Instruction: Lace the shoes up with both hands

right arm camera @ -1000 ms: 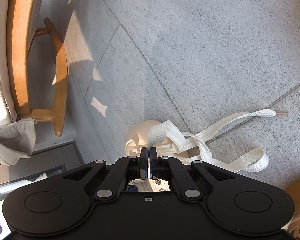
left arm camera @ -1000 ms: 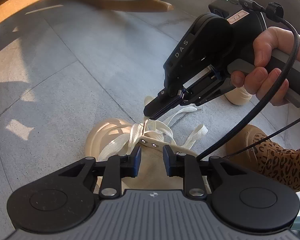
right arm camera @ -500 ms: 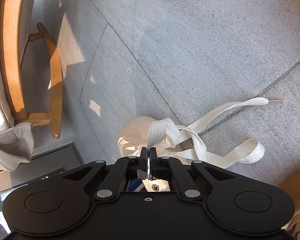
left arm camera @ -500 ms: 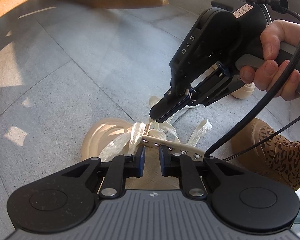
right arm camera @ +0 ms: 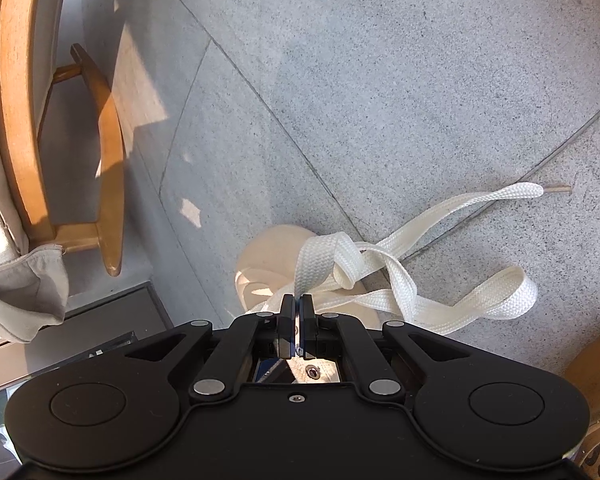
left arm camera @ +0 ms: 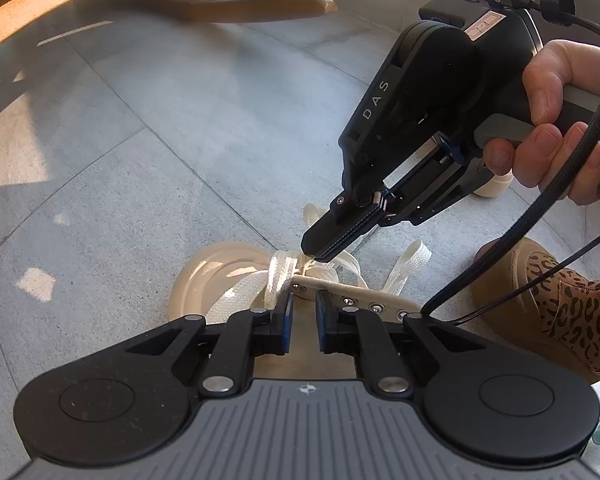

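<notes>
A cream canvas shoe (left arm camera: 220,272) stands on the stone floor, toe pointing away from me. Its flat white lace (right arm camera: 420,296) lies in loose loops beside the toe. My right gripper (left arm camera: 320,250) hovers over the top of the eyelet row (left arm camera: 374,306) and is shut on the lace; in the right wrist view the lace rises straight into its closed tips (right arm camera: 298,304). My left gripper (left arm camera: 302,312) sits low over the shoe's opening. Its jaws are closing to a narrow gap, with the end of the eyelet flap at the tips; no pressing contact shows.
A wooden rocking-chair runner (left arm camera: 252,4) crosses the far floor and stands at the left in the right wrist view (right arm camera: 108,160), with grey cloth (right arm camera: 20,292) hanging near it. A leopard-print slipper (left arm camera: 560,312) rests at the right. A hand (left arm camera: 552,128) holds the right gripper.
My left gripper's jaws have drawn closer together. The right gripper has stayed shut on the lace and barely shifted.
</notes>
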Tool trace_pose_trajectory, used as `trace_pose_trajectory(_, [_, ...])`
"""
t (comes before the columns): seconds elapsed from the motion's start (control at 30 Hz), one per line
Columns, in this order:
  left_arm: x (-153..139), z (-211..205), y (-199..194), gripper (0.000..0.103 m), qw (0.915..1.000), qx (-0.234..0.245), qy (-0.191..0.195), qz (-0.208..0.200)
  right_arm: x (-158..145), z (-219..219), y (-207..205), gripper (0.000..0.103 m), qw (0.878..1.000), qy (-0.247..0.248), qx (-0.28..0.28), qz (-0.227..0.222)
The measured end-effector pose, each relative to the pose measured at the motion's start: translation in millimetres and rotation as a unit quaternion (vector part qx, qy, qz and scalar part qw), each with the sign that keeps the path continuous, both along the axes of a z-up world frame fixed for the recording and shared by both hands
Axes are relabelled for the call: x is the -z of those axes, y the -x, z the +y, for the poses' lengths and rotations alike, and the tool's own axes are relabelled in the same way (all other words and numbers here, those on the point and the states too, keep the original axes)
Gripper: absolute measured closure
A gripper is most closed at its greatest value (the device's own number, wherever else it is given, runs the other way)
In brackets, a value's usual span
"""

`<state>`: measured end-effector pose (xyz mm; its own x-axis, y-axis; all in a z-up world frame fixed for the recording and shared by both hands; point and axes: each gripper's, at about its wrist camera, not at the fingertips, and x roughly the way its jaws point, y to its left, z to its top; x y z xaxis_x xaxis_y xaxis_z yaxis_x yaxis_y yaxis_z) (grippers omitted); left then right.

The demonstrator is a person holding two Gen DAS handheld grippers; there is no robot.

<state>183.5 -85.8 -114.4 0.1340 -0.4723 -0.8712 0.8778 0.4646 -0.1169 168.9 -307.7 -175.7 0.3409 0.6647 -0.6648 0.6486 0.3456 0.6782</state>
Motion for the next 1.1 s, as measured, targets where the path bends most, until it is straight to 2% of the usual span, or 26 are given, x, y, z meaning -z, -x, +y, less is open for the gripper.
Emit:
trace_pose_trajectory(0.3, [1,0,-1,0.092,0.9997,0.02,-0.002,-0.015,2,4,1,0.102,1.0,-0.004,-0.013,0.005])
trace_pose_trajectory(0.47, [2,-4,0,0.102,0.9986,0.043,-0.012,-0.029,2,6,1,0.102,1.0,-0.01,-0.018,0.004])
trace_pose_trajectory(0.73, [3,-3,2,0.102,0.9984,0.042,-0.012,-0.037,1,6,0,0.102,1.0,-0.015,-0.023,-0.001])
trace_pose_trajectory(0.9, [-10,6,6,0.103,0.9989,0.029,0.0,-0.036,-5,1,0,0.094,1.0,-0.003,-0.025,-0.007])
trace_pose_trajectory(1.0, [-15,14,9,0.103,0.9992,0.022,0.001,-0.033,-10,-10,2,0.08,1.0,0.009,-0.014,-0.013])
trace_pose_trajectory(1.1, [-20,23,12,0.103,0.9995,0.01,0.003,-0.028,-13,-20,4,0.078,1.0,0.024,-0.002,-0.015])
